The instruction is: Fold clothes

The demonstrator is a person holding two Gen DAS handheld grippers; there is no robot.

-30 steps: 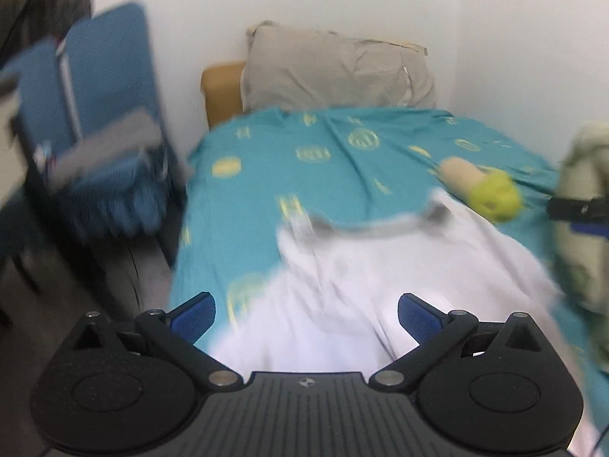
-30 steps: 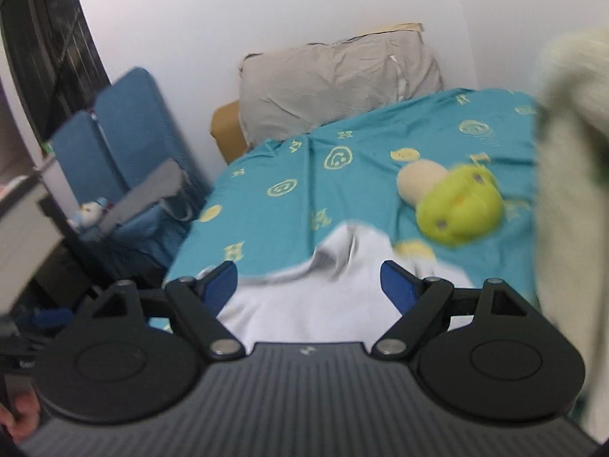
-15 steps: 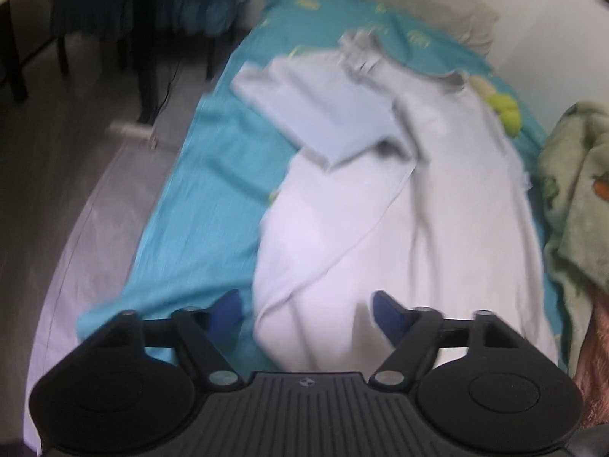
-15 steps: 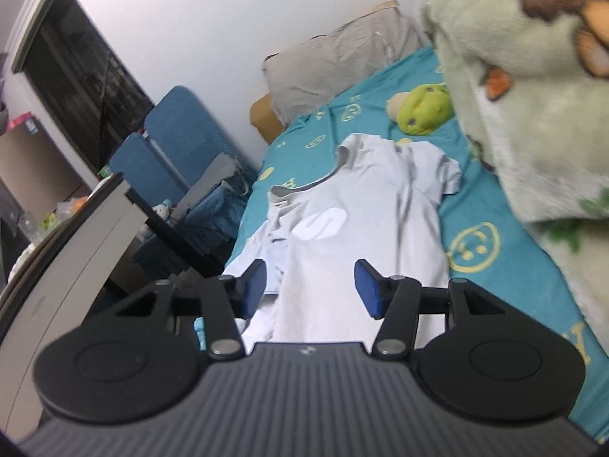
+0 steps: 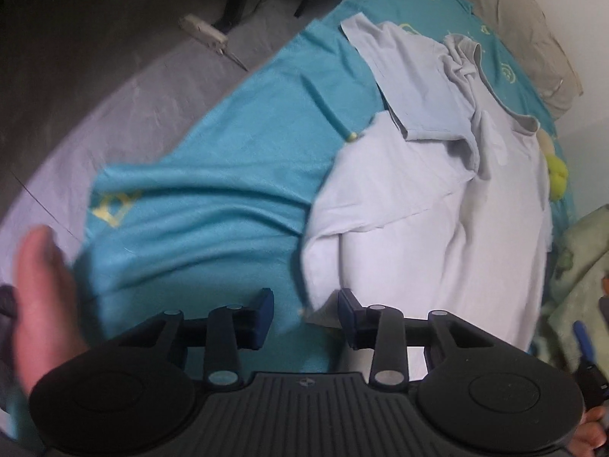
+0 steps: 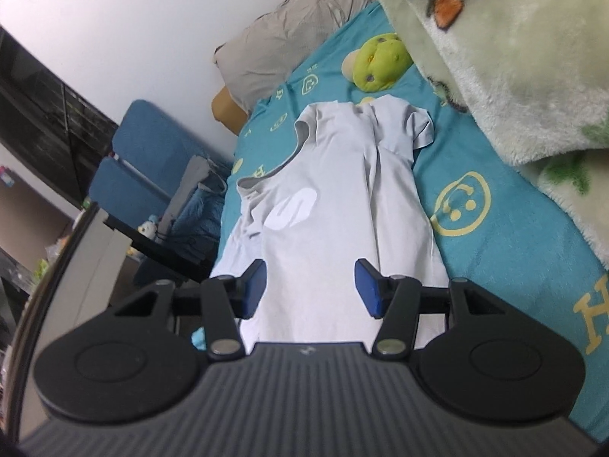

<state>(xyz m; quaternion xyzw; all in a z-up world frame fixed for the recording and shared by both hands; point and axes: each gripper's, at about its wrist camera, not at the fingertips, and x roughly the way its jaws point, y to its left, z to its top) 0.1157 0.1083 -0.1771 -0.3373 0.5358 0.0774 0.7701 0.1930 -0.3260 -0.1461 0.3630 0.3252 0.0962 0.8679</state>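
One bed (image 6: pixel 506 236) in a teal smiley-print sheet carries everything. A fleecy green blanket (image 6: pixel 514 57) is heaped along its right side, a grey pillow (image 6: pixel 289 38) at the head. The pale grey T-shirt (image 6: pixel 342 205) lies spread lengthwise down the middle, a green plush toy (image 6: pixel 382 61) beyond its collar. The left gripper (image 5: pixel 305 310) has been closing, jaws apart around the hem's corner; the right gripper (image 6: pixel 310 285) hovers over the hem, jaws apart.
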